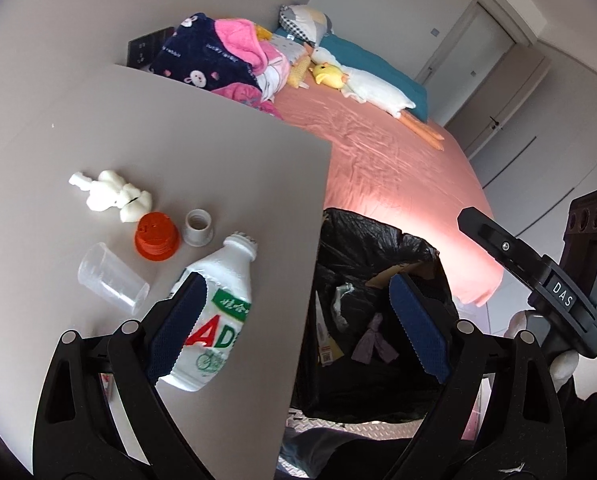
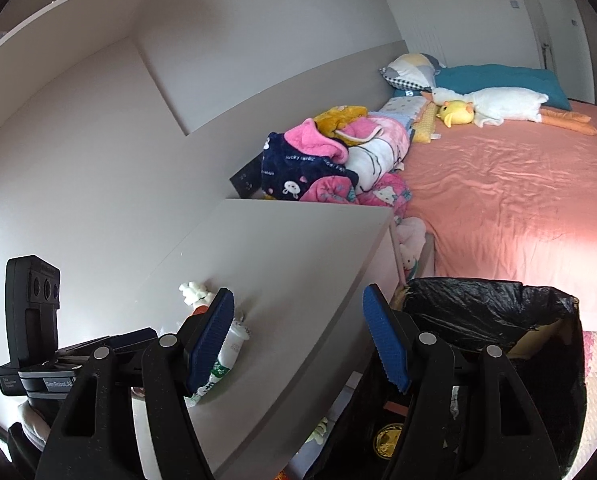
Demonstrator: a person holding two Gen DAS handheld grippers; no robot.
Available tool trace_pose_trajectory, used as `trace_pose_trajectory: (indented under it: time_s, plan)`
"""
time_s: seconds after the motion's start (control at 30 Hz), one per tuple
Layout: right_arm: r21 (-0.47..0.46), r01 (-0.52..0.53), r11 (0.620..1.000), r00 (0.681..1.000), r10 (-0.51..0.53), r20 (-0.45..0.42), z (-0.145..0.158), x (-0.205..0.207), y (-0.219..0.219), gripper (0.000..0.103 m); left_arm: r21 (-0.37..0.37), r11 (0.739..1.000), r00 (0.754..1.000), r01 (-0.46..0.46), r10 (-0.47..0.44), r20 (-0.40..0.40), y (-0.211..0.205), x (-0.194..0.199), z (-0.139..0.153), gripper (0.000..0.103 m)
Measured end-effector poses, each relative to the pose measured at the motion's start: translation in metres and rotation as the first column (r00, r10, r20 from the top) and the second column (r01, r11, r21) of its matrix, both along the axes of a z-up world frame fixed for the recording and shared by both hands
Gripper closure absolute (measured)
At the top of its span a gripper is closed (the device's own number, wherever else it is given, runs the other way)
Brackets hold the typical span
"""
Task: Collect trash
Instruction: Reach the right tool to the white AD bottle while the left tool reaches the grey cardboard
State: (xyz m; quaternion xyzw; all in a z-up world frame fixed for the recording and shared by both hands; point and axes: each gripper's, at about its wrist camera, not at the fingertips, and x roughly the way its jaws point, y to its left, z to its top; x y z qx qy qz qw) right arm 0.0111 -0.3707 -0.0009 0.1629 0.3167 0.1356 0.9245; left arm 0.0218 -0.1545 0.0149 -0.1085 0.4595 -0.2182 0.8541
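Note:
On the grey tabletop [image 1: 138, 140] lie a white AD milk bottle [image 1: 214, 312] on its side, a clear plastic cup [image 1: 112, 278] on its side, an orange cap [image 1: 156, 236], a small grey cap [image 1: 197, 227] and crumpled white tissue [image 1: 110, 196]. A bin with a black bag [image 1: 382, 292] stands right of the table and holds scraps. My left gripper [image 1: 294, 312] is open and empty above the table edge, its left finger over the bottle. My right gripper [image 2: 298, 336] is open and empty, between the bottle [image 2: 226, 356] and the bin [image 2: 494, 312].
A bed with a pink sheet [image 2: 498, 192] lies behind the bin, with piled clothes [image 2: 330, 160] and plush toys [image 2: 494, 106] at its head. A wall and a shelf [image 2: 78, 12] stand to the left. The other gripper's body [image 1: 546, 276] shows at the right.

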Motion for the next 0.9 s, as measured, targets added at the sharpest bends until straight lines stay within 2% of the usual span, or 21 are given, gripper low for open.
trace_pose_trajectory:
  time_s: [0.23, 0.47, 0.9]
  plan:
    - [0.012, -0.095, 0.995, 0.995, 0.095, -0.04, -0.011, 0.011, 0.036, 0.035, 0.02, 0.997, 0.998, -0.068, 0.068, -0.002, 0.033, -0.007, -0.004, 0.013]
    - [0.049, -0.173, 0.984, 0.977, 0.178, -0.118, -0.033, 0.02, 0.069, 0.035, 0.043, 0.993, 0.994, -0.108, 0.109, -0.007, 0.064, -0.017, -0.01, 0.013]
    - [0.082, -0.218, 0.972, 0.94, 0.232, -0.25, -0.06, 0.031, 0.112, 0.032, 0.088, 0.986, 0.989, -0.14, 0.144, -0.039, 0.104, -0.039, -0.032, 0.013]
